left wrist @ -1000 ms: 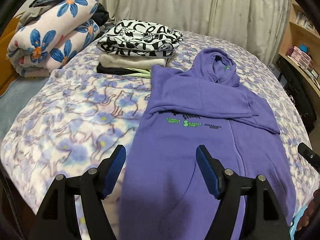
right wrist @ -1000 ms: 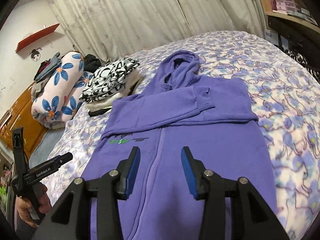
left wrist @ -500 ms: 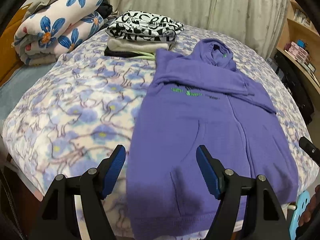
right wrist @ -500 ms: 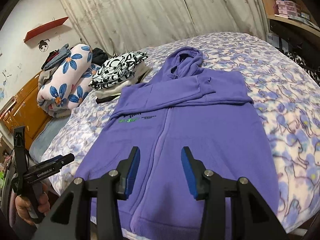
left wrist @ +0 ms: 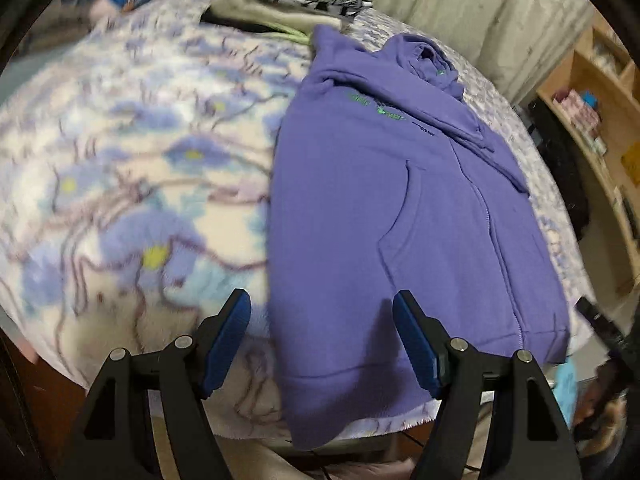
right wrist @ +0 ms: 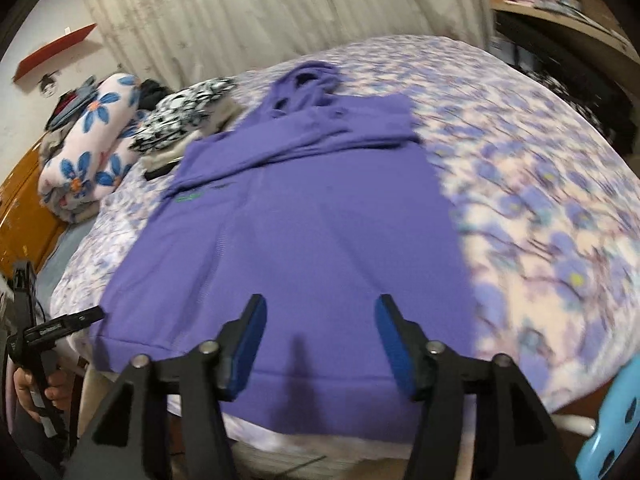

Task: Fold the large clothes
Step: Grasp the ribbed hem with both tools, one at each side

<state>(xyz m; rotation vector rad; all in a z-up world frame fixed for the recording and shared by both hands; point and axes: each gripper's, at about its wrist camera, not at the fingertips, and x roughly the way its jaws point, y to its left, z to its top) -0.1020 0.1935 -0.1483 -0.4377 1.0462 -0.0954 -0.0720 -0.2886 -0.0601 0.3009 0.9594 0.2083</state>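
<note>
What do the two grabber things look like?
Both look alike. The left gripper and the right gripper each have two flat blue pads on black plastic arms shaped like open triangles, joined with round silver bolts. Seen from the right camera, the left one has a black handle with small white lettering, too blurred to read.

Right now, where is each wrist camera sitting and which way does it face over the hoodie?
Left wrist: at the bed's foot, left gripper open over the purple hoodie hem's left corner, facing the hood; floral blanket on the left.
Right wrist: over the hem, right gripper open, facing the hood and curtain; the person's left hand with its gripper shows at lower left.
Shared: hoodie, blanket, folded clothes stack.
</note>
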